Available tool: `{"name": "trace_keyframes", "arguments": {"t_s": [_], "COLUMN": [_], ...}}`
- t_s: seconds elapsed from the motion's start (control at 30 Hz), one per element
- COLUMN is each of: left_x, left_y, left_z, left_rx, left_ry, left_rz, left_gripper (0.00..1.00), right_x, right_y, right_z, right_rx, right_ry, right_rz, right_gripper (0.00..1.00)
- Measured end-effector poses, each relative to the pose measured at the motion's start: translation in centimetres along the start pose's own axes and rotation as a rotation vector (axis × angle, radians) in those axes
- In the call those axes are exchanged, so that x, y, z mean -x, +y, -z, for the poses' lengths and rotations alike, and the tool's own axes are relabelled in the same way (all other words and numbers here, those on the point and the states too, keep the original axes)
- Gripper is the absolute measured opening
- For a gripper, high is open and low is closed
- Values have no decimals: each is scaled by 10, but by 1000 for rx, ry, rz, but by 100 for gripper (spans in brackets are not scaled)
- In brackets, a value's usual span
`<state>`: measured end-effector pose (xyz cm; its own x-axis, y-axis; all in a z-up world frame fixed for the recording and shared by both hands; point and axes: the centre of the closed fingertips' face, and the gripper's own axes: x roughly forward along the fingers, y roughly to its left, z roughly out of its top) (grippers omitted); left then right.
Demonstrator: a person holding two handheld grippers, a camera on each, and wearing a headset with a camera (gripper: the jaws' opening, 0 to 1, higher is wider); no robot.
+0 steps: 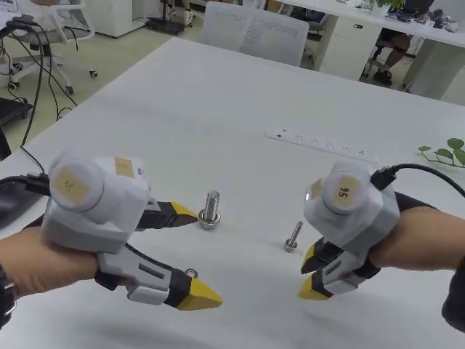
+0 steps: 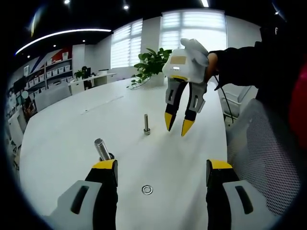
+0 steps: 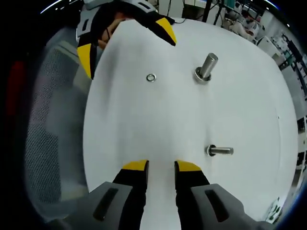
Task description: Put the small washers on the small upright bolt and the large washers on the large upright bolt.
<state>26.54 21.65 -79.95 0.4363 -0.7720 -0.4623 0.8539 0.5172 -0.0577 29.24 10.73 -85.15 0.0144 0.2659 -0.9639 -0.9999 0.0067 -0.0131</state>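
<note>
The left tool [image 2: 162, 165] gapes wide and empty, its yellow-tipped jaws straddling a small steel ring washer [image 2: 147, 190] that lies flat on the smooth white desk [image 1: 218, 109]. The right tool [image 3: 160, 165] is open by a narrow gap and holds nothing. Between them stand the thick threaded large bolt [image 1: 211, 209], close by one left jaw, and the slim small bolt [image 1: 293, 237].

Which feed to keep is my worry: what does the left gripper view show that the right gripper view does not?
The left gripper view adds the right tool, open, hanging just past the small upright bolt, and a potted plant by bright windows. The right gripper view adds the left tool, open, seen from the front. Both share the white table, the large upright bolt, the small upright bolt and one loose washer lying flat near the left tool.
</note>
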Motion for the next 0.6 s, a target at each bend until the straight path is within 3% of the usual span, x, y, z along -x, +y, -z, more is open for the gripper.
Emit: {"name": "trace_keyframes", "arguments": {"t_s": [0.6], "left_x": [2], "left_y": [2], "left_z": [2], "left_rx": [-2], "left_ry": [9], "left_rz": [-13], "left_gripper": [75], "right_x": [-18], "right_y": [17], "right_z": [-79], "right_rx": [159], "right_ry": [-34], "right_rz": [-45], "right_gripper": [23]}}
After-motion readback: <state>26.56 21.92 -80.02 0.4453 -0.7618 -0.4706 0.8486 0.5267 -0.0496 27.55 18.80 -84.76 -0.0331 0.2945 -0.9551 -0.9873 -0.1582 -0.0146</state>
